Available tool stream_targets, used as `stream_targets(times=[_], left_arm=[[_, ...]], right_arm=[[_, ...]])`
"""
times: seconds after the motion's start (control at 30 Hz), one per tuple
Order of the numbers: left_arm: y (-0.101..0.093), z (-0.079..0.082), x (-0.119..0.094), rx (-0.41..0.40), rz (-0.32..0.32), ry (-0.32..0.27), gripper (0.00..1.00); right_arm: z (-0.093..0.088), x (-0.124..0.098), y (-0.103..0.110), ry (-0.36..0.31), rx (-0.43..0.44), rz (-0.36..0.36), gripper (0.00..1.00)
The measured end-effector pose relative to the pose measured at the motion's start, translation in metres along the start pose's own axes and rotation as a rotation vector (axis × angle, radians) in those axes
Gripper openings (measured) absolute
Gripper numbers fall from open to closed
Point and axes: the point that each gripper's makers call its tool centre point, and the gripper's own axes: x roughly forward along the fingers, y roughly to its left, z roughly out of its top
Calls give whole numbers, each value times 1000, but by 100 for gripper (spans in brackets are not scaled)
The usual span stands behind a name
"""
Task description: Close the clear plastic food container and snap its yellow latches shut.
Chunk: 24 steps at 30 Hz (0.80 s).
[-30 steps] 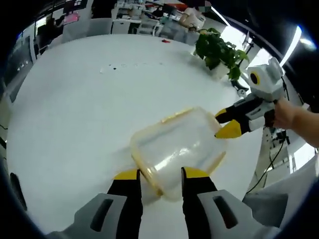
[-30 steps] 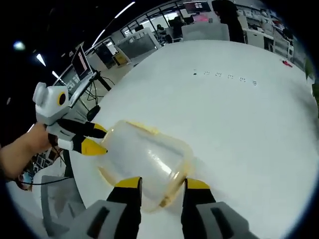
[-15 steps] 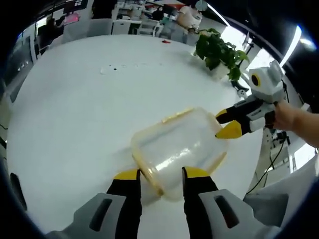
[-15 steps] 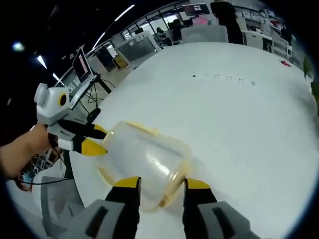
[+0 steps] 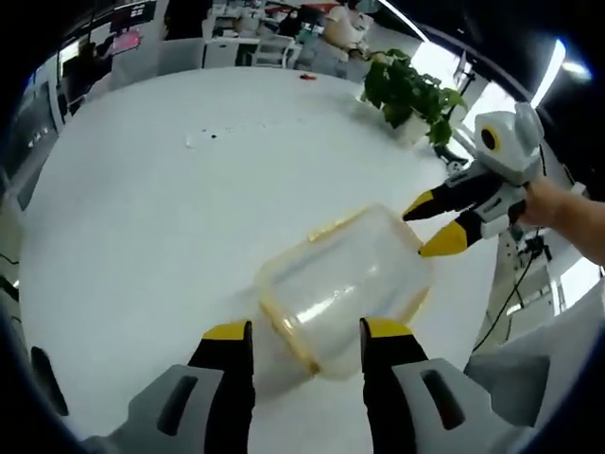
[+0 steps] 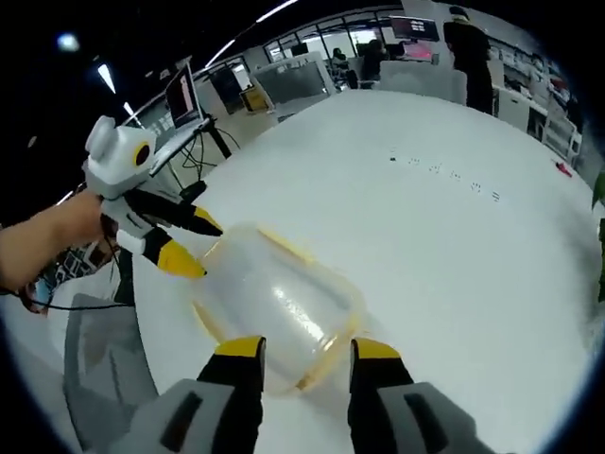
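Now, clear container between both open tongs, white table

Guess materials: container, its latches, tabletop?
Container: clear, slightly cloudy plastic by the look; the white table shows through it. Latches: translucent yellow, probably plastic. Tabletop: smooth white, faint sheen; laminate or painted, can't tell which.
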Motion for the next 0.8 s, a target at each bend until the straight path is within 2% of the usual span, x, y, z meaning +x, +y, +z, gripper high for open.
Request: stream_targets(times=[0.13, 0.27, 0.3, 0.37, 0.57, 0.67, 0.8], left_arm=[[-7, 7, -5, 55, -9, -11, 45], [-7, 8, -6, 139, -11, 12, 43], [-8, 7, -6, 156, -13, 18, 43], [-7, 8, -6, 172, -13, 15, 44], [-13, 5, -7, 226, -59, 46, 43], [-14, 4, -7, 259, -65, 63, 44], [-18, 4, -4, 301, -79, 73, 44]], right_arm=[[5, -3, -4, 15, -82, 4, 36], [3, -4, -3, 32, -108, 29, 34], [2, -4, -4, 50, -141, 33, 33], [1, -4, -4, 65, -190, 34, 33], [2, -3, 1, 84, -242, 57, 32], [0, -3, 4, 102, -299, 70, 33], [-1, -2, 6, 114, -324, 85, 32]])
